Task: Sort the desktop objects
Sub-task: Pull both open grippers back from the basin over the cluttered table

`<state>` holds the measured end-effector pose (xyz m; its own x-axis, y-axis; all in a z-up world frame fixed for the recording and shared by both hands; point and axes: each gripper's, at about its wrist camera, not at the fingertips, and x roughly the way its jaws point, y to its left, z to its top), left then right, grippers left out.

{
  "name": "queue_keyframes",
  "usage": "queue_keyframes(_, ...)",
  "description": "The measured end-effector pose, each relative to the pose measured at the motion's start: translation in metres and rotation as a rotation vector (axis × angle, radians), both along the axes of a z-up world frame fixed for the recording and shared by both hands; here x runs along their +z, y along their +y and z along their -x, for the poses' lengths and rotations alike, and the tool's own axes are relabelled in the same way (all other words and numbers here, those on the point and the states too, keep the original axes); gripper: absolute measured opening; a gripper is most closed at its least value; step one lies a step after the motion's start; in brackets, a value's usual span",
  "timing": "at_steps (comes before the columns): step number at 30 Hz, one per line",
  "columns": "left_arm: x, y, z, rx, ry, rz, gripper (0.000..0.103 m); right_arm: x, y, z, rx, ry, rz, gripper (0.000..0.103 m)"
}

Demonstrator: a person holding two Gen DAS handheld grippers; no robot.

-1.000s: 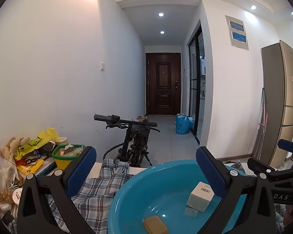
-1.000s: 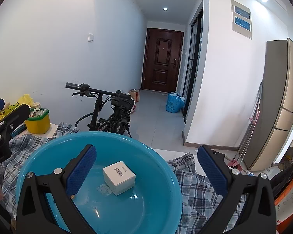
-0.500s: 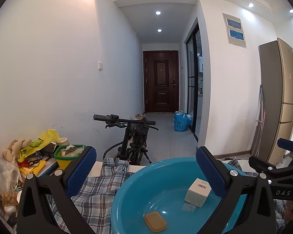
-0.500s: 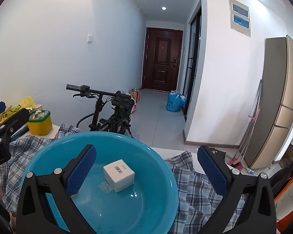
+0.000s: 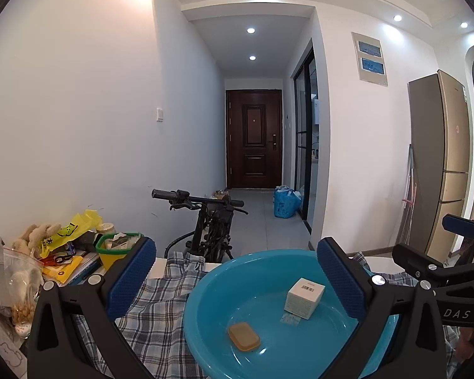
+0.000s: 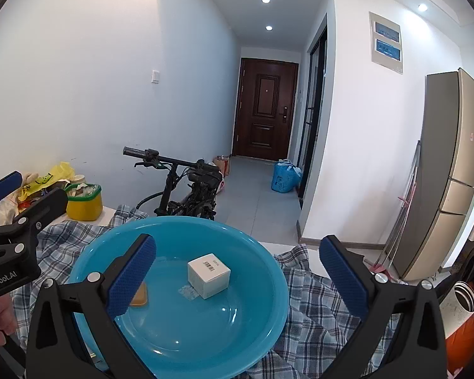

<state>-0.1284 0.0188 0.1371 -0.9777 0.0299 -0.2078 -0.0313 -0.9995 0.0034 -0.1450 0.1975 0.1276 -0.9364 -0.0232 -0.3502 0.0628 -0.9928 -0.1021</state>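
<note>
We see a round blue basin [image 5: 205, 300] sitting on a checked cloth [image 5: 161, 309] that covers the table. Two things lie inside the basin. One is a small white box [image 5: 304, 297] with a barcode label on its top face; it stands flat on the basin floor, toward the far side, with a pale patch on the basin floor just in front of it. The other is a flat, rounded orange-brown bar of soap [image 5: 244, 336], lying nearer to us and apart from the box. In the right wrist view the soap is half hidden behind a finger pad.

Our left gripper [image 5: 237, 281] hangs above the near rim of the basin with its blue pads spread wide and nothing between them. Our right gripper [image 6: 237, 279] is likewise spread wide and empty, above the basin from the other side, with the box showing between its fingers.

At the left end of the table stands a yellow tub with a green rim [image 6: 83, 202], beside a heap of bags and a plush toy [image 5: 38, 237]. Beyond the table a bicycle [image 5: 205, 221] leans by the wall.

Compared with half a second ago, little differs: the box and soap lie where they were, both grippers stay open, and each view has shifted only slightly, with the soap now peeking into the right wrist view.
</note>
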Motion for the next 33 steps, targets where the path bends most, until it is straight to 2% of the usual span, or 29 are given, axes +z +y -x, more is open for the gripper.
queue_keyframes(16,0.027,-0.007,-0.101,-0.015,0.075,-0.016,0.103,0.023,-0.006,-0.09,0.004,0.089,0.034,0.103)
queue_keyframes(25,0.031,-0.005,-0.161,-0.019,0.102,-0.019,0.103,0.032,-0.006,-0.147,0.014,0.142,0.044,0.103)
queue_keyframes(33,0.046,-0.002,-0.2,-0.017,0.139,-0.022,0.103,0.039,0.004,-0.188,-0.005,0.191,0.052,0.103)
